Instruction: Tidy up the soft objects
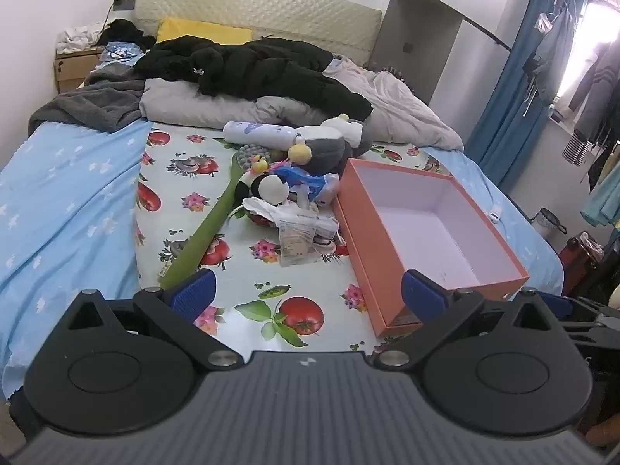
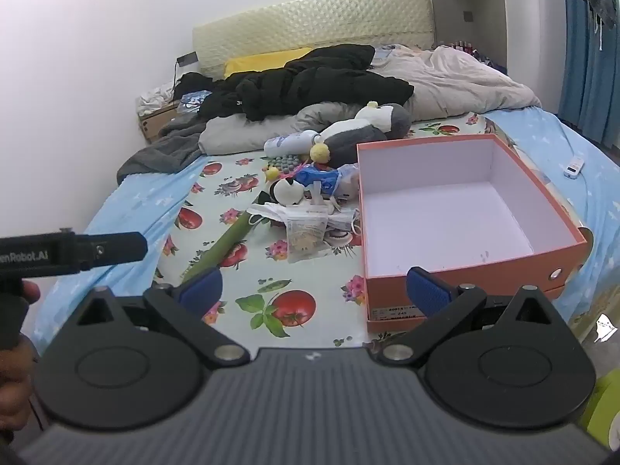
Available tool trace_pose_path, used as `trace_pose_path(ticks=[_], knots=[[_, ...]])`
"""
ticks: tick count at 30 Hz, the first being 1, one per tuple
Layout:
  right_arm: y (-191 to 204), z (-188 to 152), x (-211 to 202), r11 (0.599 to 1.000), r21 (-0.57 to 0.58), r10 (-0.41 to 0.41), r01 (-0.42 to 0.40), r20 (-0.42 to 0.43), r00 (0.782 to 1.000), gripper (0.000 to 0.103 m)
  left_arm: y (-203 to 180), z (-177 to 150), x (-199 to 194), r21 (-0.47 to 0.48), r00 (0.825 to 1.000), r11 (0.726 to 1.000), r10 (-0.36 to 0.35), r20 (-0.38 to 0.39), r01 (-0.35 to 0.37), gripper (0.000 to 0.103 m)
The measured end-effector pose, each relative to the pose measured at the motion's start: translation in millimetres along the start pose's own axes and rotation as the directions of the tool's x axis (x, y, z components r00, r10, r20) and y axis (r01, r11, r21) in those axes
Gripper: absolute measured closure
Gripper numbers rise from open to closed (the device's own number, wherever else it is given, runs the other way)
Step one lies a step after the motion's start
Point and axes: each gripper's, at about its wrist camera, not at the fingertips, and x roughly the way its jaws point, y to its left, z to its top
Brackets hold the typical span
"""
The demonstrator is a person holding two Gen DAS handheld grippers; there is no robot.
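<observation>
While both the left gripper (image 1: 306, 290) and right gripper (image 2: 316, 288) hover wide and unladen, soft toys (image 1: 310, 155) (piled mid-bed) lie just beside the orange box (image 1: 426, 228) toward the bed's (image 1: 69, 193) right edge

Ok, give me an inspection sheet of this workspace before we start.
Surface: bed with fruit-print sheet over pale blue cover.
Job's things: grey-and-white plush penguin, small black-and-white plush toy, blue soft toy, all piled left of the open orange cardboard box, which holds nothing.
Clutter: white bottle, long green brush, plastic packets, black jacket, white remote.
Grippers: left tool and right tool both open, holding nothing, short of the pile.
Cables: dark lead by the headboard.
Surroundings: blue curtain, hanging clothes.
</observation>
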Motion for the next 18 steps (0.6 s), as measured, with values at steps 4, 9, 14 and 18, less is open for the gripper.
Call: trace_pose_path(ticks=[4,9,14,18], knots=[[0.1,0.5,0.0,1.000,-0.010,-0.003,0.003,0.002,1.000,0.000,1.2,-0.1,-4.3,-0.002,1.000,1.000,-0.020,0.005,0.020,0.000],[6.2,-4.3,-1.7,1.000,-0.017,-0.014,0.014,0.005,1.000,0.000,1.0,1.0,-1.0,-0.005,1.000,1.000,-0.016,0.005,0.016,0.000],[6.4,-0.6,-0.3,1.000,-0.017,-0.018,0.018,0.004,1.000,0.000,0.6,-0.1,0.5,-0.001,1.000,1.000,-0.013,0.001,0.013,0.000],[1.5,-1.1,-0.9,1.000,-0.017,-0.024,0.024,0.008,1.000,0.000,1.9,-0.6,1.9,-0.005,1.000,1.000,-0.016,0.005,0.016,0.000]])
